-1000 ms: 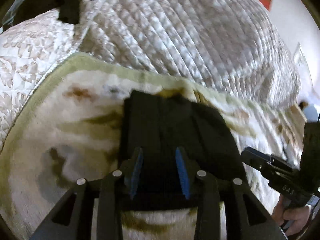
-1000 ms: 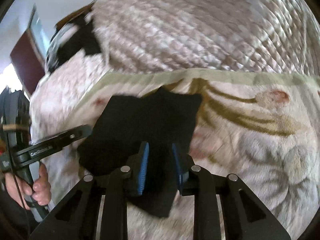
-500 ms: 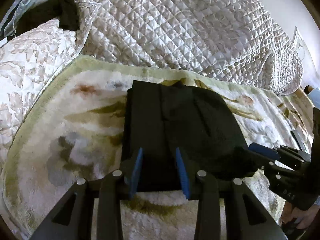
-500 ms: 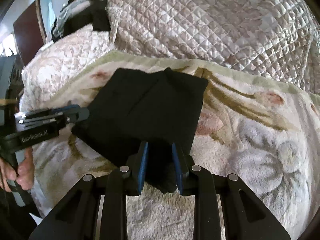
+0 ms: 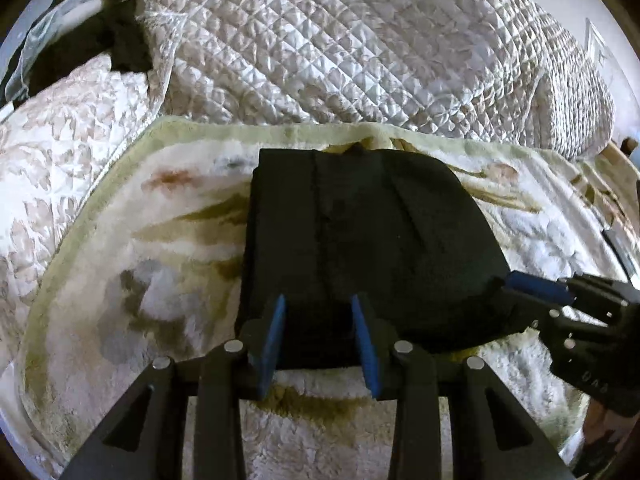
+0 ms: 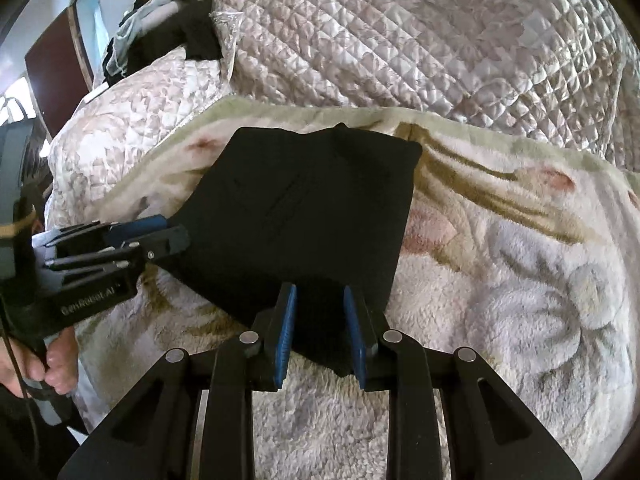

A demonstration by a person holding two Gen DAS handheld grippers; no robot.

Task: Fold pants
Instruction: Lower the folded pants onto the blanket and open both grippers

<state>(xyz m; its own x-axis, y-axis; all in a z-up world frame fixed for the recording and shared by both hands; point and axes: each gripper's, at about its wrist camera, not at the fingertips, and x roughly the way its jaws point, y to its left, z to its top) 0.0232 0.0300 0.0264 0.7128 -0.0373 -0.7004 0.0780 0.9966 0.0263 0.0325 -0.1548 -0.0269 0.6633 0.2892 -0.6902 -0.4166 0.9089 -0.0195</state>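
Black cloth, folded into a thick square: the black fabric pants (image 5: 360,240) lie on the pale floral plush blanket (image 5: 168,264) over the bed, near edge caught in both hand-held grippers.

The left hand-held gripper (image 5: 320,332) is part-closed with the near hem between its blue pads; the right hand-held gripper (image 6: 320,320) is narrower, pinching the near corner, which pokes out below its tips. Beyond both lies the quilted satin bedspread (image 6: 400,40). Likely risk: uneven pulls would skew or open the stacked layers, and a shallow pinch may catch only the top layer, which would then slip free. The left hand-held gripper's side reads roughly "GenRobot.AI"; the lettering on the right one is unreadable.
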